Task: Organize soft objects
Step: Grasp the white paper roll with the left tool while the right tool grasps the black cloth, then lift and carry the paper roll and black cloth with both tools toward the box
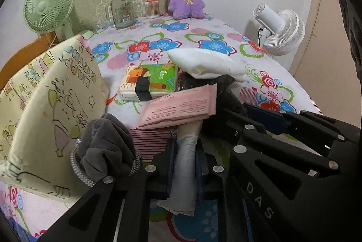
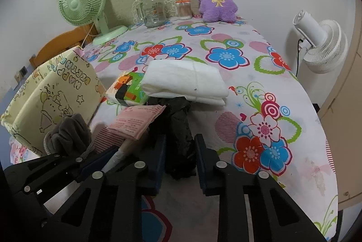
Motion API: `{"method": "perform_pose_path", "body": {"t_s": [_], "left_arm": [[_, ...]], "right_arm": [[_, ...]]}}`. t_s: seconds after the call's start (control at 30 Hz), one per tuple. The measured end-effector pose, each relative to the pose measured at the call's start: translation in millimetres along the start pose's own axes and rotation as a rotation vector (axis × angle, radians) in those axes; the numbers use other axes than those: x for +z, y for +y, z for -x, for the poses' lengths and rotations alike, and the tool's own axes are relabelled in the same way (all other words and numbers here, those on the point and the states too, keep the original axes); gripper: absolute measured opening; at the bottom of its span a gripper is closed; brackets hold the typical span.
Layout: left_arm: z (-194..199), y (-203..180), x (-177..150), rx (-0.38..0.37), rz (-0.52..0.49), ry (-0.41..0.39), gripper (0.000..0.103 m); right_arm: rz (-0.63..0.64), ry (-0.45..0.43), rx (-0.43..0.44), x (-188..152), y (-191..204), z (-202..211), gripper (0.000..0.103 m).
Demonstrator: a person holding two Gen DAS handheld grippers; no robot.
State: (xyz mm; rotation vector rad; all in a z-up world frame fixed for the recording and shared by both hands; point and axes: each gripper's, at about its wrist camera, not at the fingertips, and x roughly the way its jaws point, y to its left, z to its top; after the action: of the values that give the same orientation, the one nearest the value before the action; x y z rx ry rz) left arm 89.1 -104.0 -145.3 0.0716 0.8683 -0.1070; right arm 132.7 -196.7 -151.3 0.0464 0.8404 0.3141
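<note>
My left gripper (image 1: 184, 158) is shut on a pale rolled plastic pack (image 1: 184, 165); the same pack shows in the right wrist view (image 2: 117, 155). A pink packet (image 1: 178, 106) lies across its far end. My right gripper (image 2: 179, 151) is open, its fingers either side of a crumpled black bag (image 2: 178, 129). A folded white cloth (image 2: 185, 83) rests on the pile behind it, next to a green tissue pack (image 1: 151, 81). A grey knit item (image 1: 106, 147) hangs at the edge of the yellow fabric box (image 1: 52, 106).
The floral-sheeted bed (image 2: 260, 106) holds a purple plush (image 2: 216, 1), a glass jar (image 2: 153, 11) and a cotton swab tub (image 2: 183, 9) at the back. A green fan (image 2: 82, 6) stands left, a white fan (image 2: 321, 47) right.
</note>
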Motion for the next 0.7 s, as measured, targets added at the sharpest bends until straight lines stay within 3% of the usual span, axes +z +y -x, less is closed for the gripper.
{"method": "perform_pose_path", "body": {"t_s": [0.7], "left_arm": [[65.0,-7.4,11.6,-0.025,-0.022,-0.091,0.014]], "right_arm": [[-0.025,-0.08,-0.04,9.7,11.0,71.6,0.018]]}}
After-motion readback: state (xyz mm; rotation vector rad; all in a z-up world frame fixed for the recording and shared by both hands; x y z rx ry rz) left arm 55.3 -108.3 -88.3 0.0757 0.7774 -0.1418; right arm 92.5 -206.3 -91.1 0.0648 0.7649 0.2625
